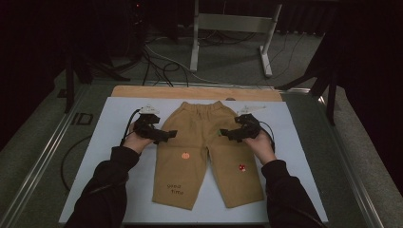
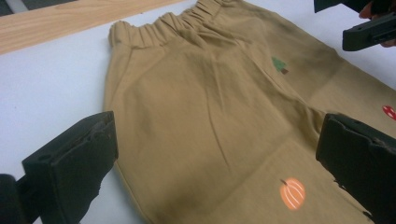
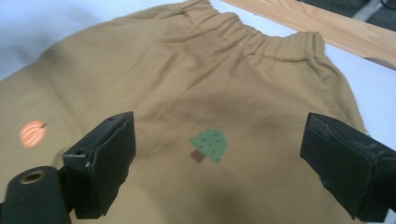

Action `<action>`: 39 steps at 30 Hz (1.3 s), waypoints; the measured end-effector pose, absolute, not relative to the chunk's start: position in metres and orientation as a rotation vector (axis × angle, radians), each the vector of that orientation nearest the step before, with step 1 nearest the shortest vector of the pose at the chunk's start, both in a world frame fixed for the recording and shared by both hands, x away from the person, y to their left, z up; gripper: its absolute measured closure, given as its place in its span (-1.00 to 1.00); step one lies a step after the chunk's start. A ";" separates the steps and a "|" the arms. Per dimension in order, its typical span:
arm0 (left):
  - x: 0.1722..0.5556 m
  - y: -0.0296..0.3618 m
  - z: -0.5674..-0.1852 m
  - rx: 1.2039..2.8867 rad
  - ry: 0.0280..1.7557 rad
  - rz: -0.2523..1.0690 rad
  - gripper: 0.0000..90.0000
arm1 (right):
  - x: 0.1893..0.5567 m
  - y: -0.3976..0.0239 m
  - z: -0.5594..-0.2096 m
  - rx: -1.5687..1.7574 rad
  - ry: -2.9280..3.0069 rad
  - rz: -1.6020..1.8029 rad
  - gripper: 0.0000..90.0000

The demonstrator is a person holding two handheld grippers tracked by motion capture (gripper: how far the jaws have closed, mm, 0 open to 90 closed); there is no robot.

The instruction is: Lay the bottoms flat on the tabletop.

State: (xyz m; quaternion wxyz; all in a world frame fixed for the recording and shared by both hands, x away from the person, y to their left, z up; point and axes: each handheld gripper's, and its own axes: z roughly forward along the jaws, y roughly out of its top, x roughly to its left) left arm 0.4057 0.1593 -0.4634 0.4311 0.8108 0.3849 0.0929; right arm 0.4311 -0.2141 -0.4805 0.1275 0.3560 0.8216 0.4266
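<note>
Trousers [image 1: 207, 152] soft, light, floppy; best pinched at waistband [image 2: 187, 21]. Left gripper [image 1: 164, 134] and right gripper [image 1: 227, 133] both wide open, empty.

Dim lab or studio: white-topped table [image 1: 119, 114], metal stand [image 1: 231, 28], loose floor cables [image 1: 161, 64].

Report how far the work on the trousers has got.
Done: the trousers lie spread flat on the white mat, waistband away from the person, both legs straight. In hand: the left gripper and right gripper sit open at the hips, jaws apart over the fabric, gripping nothing. Left: no fold is visible, so any grasping and folding is yet to start.
</note>
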 end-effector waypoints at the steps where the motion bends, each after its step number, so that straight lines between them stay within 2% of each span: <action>1: 0.403 0.160 -0.463 2.020 0.961 0.231 -0.99 | 0.428 -0.215 -0.480 1.035 2.390 1.238 -0.76; 20: 0.351 0.174 -0.472 2.060 0.885 0.204 -0.99 | 0.376 -0.226 -0.476 0.924 2.390 1.361 -0.71; 39: 0.280 0.196 -0.489 2.060 0.830 0.191 -0.99 | 0.305 -0.243 -0.488 0.815 2.471 1.343 -0.79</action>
